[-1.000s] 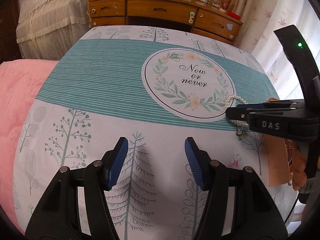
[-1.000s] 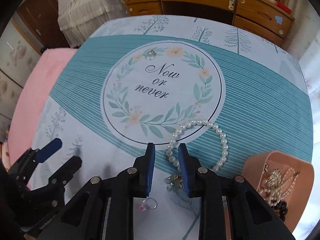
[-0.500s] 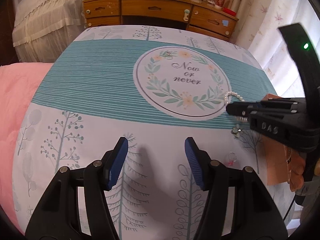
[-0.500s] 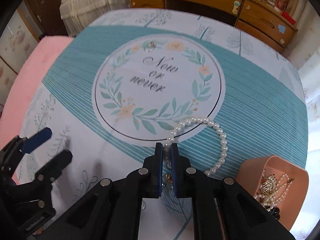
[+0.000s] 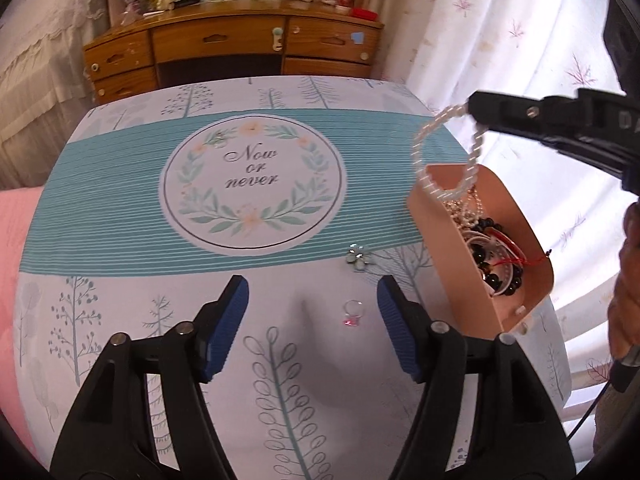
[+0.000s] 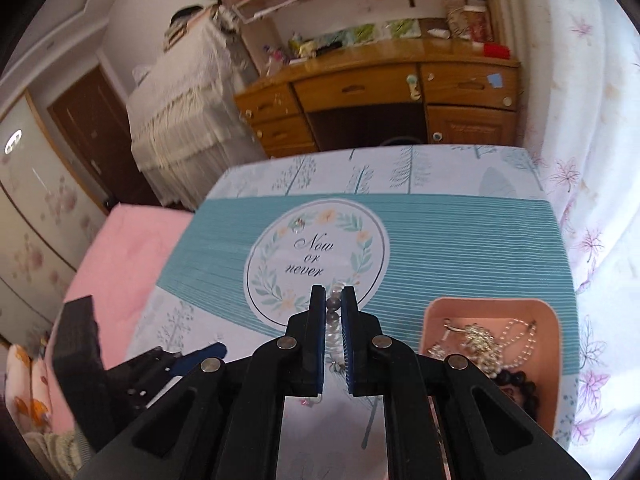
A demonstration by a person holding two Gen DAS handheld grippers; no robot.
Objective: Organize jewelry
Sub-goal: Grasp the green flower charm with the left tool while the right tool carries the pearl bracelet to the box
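Note:
My right gripper [image 6: 333, 312] is shut on a white pearl bracelet [image 5: 448, 152] and holds it in the air over the far end of a peach tray [image 5: 516, 292]; its lower loop hangs into the tray. The tray [image 6: 556, 320] holds several chains and dark beads. The bracelet's beads [image 6: 332, 322] show between the right jaws. My left gripper [image 5: 312, 304] is open and empty above the tablecloth. A ring with a pink stone [image 5: 353, 312] lies between its fingertips. A pale green flower brooch [image 5: 357, 258] lies just beyond. A small clear piece [image 5: 218, 142] lies on the printed wreath.
The table [image 5: 120, 200] has a teal and white cloth with a "Now or never" circle. A wooden desk [image 5: 224, 48] stands beyond it. A pink bed [image 6: 128, 256] lies to the left, white curtains [image 5: 500, 40] to the right.
My right gripper closed on the pearl bracelet, lifted it off the cloth and carried it right, over the tray. My left gripper stayed open and moved toward the ring.

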